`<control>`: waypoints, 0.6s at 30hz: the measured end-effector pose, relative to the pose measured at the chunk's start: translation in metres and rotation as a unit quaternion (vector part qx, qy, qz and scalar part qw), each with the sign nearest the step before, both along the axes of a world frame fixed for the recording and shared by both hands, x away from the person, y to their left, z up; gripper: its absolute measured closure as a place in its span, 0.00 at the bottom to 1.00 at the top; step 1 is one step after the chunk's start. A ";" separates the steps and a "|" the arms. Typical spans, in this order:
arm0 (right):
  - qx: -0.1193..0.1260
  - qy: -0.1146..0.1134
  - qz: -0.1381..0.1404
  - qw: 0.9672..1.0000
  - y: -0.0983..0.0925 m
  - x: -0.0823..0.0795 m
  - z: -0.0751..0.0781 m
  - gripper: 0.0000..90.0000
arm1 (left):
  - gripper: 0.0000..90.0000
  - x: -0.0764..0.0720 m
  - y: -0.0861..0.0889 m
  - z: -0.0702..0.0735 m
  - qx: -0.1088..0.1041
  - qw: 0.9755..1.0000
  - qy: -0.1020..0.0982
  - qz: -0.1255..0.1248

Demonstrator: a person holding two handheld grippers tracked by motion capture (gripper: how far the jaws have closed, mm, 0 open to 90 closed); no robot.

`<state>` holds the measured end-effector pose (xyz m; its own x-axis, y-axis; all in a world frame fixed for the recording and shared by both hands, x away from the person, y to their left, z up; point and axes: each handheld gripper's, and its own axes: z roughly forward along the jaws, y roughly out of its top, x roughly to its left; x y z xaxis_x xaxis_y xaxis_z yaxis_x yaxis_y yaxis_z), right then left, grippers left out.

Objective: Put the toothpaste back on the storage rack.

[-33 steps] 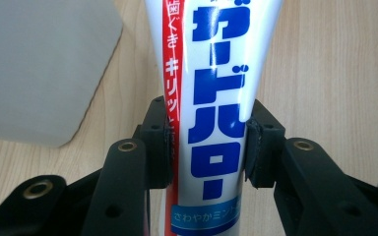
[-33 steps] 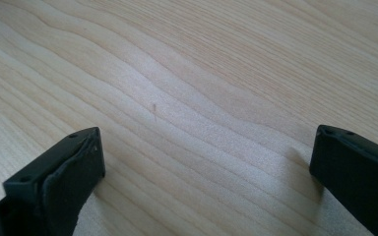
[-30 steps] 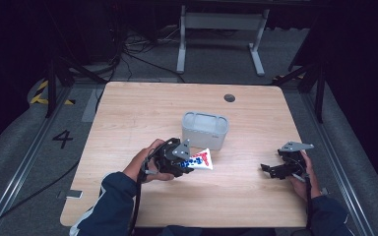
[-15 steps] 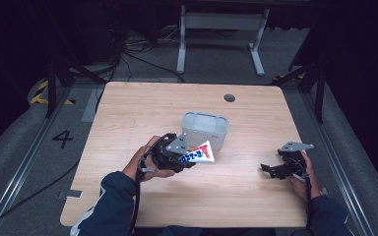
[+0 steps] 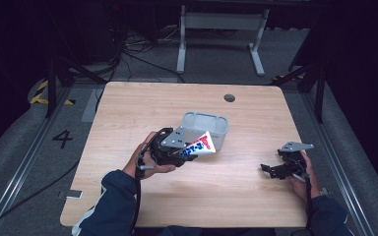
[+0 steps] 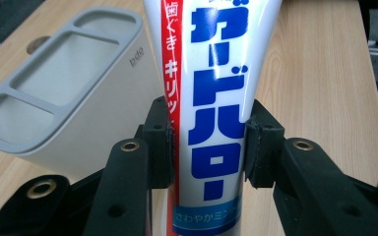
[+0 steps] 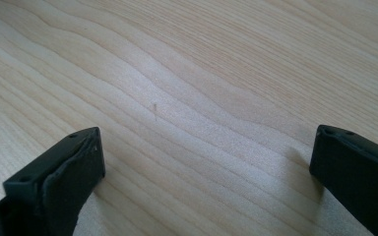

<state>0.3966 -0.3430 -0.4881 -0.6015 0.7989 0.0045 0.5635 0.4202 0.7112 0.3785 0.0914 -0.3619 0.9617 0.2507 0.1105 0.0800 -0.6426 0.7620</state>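
Left gripper [image 6: 207, 147] fingers [image 6: 160, 142] clamp the toothpaste tube [image 6: 211, 88] mid-body, beside the grey holder [image 6: 69, 98]; right gripper [image 7: 206, 162] fingers spread, empty.

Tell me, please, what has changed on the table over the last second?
The left gripper, shut on the toothpaste tube, has carried it up and toward the grey holder. The right gripper stayed open at the table's right; the holder has not moved.

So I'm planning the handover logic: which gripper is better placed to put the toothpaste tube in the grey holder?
Left gripper: it grips the toothpaste tube beside the grey holder. Right gripper sits open, apart.
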 end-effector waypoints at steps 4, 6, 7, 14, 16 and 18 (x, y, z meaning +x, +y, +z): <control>0.000 0.000 0.000 1.000 0.000 0.000 0.000 0.00 | 0.70 0.001 -0.001 0.003 -0.016 1.000 -0.002 0.007; 0.000 0.000 0.001 1.000 0.000 0.000 0.000 0.00 | 0.70 0.002 -0.001 0.004 -0.021 1.000 -0.005 0.009; 0.000 0.000 0.001 1.000 0.000 0.000 0.000 0.00 | 0.70 0.003 -0.002 0.004 -0.024 1.000 -0.007 0.010; -0.002 -0.001 0.002 1.000 0.000 0.000 0.000 0.00 | 0.70 0.007 -0.005 0.010 -0.043 0.999 -0.011 0.021; -0.001 -0.001 0.002 1.000 0.000 0.000 0.000 0.00 | 0.70 0.008 -0.006 0.012 -0.050 0.998 -0.017 0.027; -0.001 0.000 0.002 1.000 0.000 0.000 0.000 0.00 | 0.71 0.009 -0.007 0.013 -0.058 0.998 -0.018 0.032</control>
